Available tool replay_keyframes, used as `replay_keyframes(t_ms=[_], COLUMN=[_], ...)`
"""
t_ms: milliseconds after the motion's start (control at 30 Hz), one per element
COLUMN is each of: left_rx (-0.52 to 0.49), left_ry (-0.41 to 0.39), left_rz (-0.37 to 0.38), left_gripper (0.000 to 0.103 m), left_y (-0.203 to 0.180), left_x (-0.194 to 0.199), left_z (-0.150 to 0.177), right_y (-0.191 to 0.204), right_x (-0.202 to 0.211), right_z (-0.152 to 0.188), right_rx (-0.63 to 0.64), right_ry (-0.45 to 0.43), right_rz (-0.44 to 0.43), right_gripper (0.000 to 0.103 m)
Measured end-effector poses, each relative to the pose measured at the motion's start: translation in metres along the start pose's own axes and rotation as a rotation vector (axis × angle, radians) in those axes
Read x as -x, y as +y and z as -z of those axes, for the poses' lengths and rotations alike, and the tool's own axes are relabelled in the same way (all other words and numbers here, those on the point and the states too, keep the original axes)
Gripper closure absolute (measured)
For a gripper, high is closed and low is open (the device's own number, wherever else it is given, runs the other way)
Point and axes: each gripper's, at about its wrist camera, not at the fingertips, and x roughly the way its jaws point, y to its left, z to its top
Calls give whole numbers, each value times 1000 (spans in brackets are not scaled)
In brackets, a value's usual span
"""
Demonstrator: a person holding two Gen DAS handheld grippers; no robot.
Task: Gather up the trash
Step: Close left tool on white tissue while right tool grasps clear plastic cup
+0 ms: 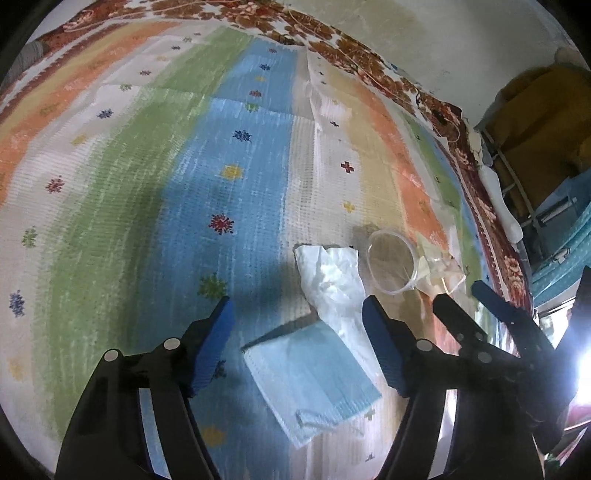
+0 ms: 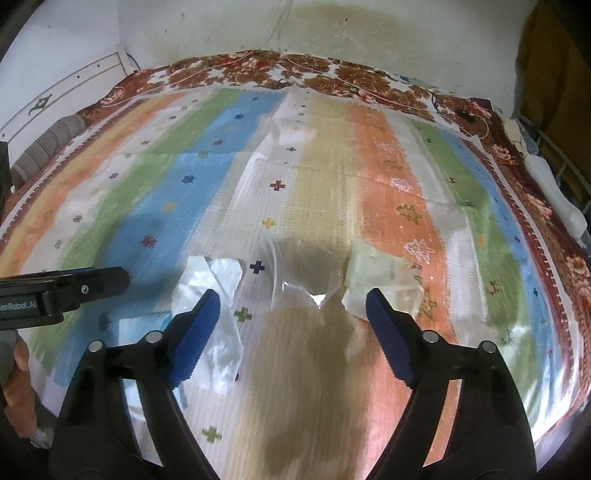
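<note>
The trash is lying in a loose row on a striped mat (image 1: pixel 122 206) that is covering a bed. In the left wrist view a blue mask (image 1: pixel 314 373) is lying flat nearest the camera, its ear loop curling at the near edge. A crumpled white bag (image 1: pixel 332 280) is lying just beyond it, its lower end overlapping the mask's far corner. A clear cup (image 1: pixel 393 260) is lying on its side just right of the bag, mouth toward the camera, and a pale wrapper (image 1: pixel 441 267) is touching the cup's far side.

The left gripper (image 1: pixel 297 315) is hovering above the mask with its jaws standing spread and nothing pinched; the mask and the bag's lower end are showing between the blue pads (image 1: pixel 214 347).

In the right wrist view, which is blurred, the right gripper (image 2: pixel 291 299) is likewise standing spread and holding nothing. The cup (image 2: pixel 306 277) is showing between its fingertips, the bag (image 2: pixel 214 295) is lying partly behind its left finger, and the wrapper (image 2: pixel 384 280) is lying by the right fingertip. Whether any pad is touching them I cannot tell.

A flowered red blanket (image 2: pixel 258 74) is edging the mat, under a stained wall (image 2: pixel 351 33).
</note>
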Motion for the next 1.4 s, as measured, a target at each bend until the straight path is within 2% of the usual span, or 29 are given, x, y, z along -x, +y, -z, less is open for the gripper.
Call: replay_keyframes(t_ms=[333,567,633,767,867,933,1000,1167,1400], left_rx=[15,1,-5,-40,-88,-101,-109,-154,-143], left_ry=[50,75,80,88,94,95,95,67,0], left_rz=[63,69,66,40,17,-2,-36,-20,6], left_gripper=[46,49,50,52,60,72,99,102,102], left_y=[2,2,1,-6,-12,-13,-13,-25,-40], left_x=[-40,-56,-59,-65,-70,-72,-75,-73,-48], left_z=[-6,-6,-7,-8,-7,-7,-8,-10,-23], right_y=[3,9,8,4,2,0,-4,-13,-26], right_x=[-39,-47,-47,-46,-44,-43,-42,-40,-29], right_z=[-2,-1,-1,-1,0,1,0,1,-3], right_rx=[53,92,100,97,101,100,86,61,10], right_ry=[2,0,-2,-9,-13,-18,-19,-15,-12], right_rz=[47,66,74,79,84,82,75,62,36], right_gripper=[53,70,81,87,91,98,99,99,100])
